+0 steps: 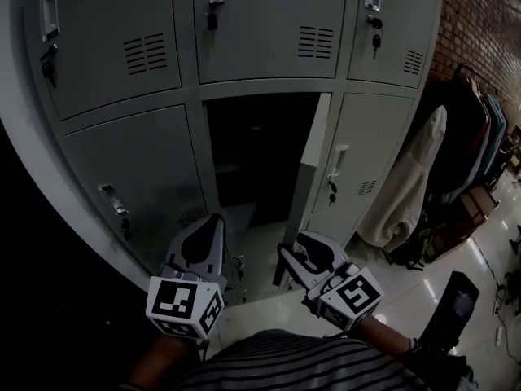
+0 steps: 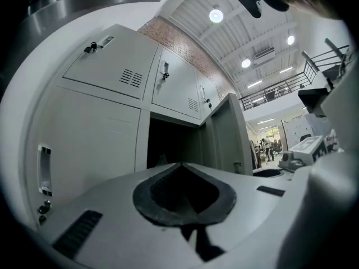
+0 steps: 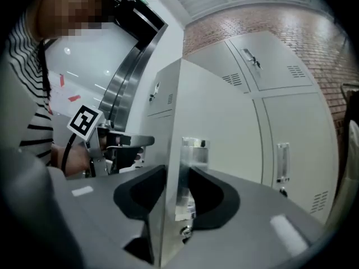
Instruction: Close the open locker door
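At its free edge, the grey metal locker door (image 3: pixel 224 122) sits clamped in the right gripper (image 3: pixel 178 190); the left gripper (image 2: pixel 180 166) is closed, empty.

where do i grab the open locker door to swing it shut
Take the locker door by its free vertical edge beside the handle, coming edge-on from the front: it stands swung out, thin enough for one jaw on each face.

Brick wall (image 1: pixel 480 23), hanging coats (image 1: pixel 456 149), glossy floor (image 1: pixel 399 292)
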Motion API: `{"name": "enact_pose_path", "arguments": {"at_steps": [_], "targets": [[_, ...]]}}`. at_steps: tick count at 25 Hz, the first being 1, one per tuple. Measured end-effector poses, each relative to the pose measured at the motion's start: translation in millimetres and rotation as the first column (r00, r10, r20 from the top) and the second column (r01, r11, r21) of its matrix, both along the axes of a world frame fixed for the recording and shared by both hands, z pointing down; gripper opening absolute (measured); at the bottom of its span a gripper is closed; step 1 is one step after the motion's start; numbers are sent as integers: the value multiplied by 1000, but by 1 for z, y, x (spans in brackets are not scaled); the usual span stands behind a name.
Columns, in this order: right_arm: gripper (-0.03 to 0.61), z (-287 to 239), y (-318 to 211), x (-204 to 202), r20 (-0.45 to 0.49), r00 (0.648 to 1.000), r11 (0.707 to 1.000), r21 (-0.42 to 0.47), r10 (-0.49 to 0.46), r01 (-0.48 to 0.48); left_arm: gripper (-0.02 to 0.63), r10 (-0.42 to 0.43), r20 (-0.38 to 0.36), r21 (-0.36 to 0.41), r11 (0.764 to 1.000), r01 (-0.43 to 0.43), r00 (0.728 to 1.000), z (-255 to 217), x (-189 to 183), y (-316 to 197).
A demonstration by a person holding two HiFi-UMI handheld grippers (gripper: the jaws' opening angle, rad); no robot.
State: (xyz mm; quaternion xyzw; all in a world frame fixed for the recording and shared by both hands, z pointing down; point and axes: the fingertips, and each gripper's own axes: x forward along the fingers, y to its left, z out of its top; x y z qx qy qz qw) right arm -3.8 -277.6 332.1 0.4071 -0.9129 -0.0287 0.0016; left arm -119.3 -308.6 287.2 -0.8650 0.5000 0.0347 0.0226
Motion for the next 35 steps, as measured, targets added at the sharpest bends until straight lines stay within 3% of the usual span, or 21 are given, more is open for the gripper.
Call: {"name": "enact_pose_path", "arguments": {"at_steps": [7, 13, 25, 35], "targets": [[138, 2, -57, -69, -12, 999, 999, 18, 46, -46, 3, -33, 15, -6, 999, 33, 999, 9, -54, -39], [143, 5, -109, -101, -9, 997, 997, 14, 77, -77, 3, -41, 14, -23, 999, 41, 999, 18, -88, -68], [121, 12, -167, -119, -50, 987, 988, -28, 150, -151, 3, -10, 21, -26, 1000, 11, 1000, 21, -103, -95], [112, 12, -174, -119, 19, 992, 990, -66, 124, -122, 3, -7, 31, -30, 1000, 8, 999, 22, -103, -90]]}}
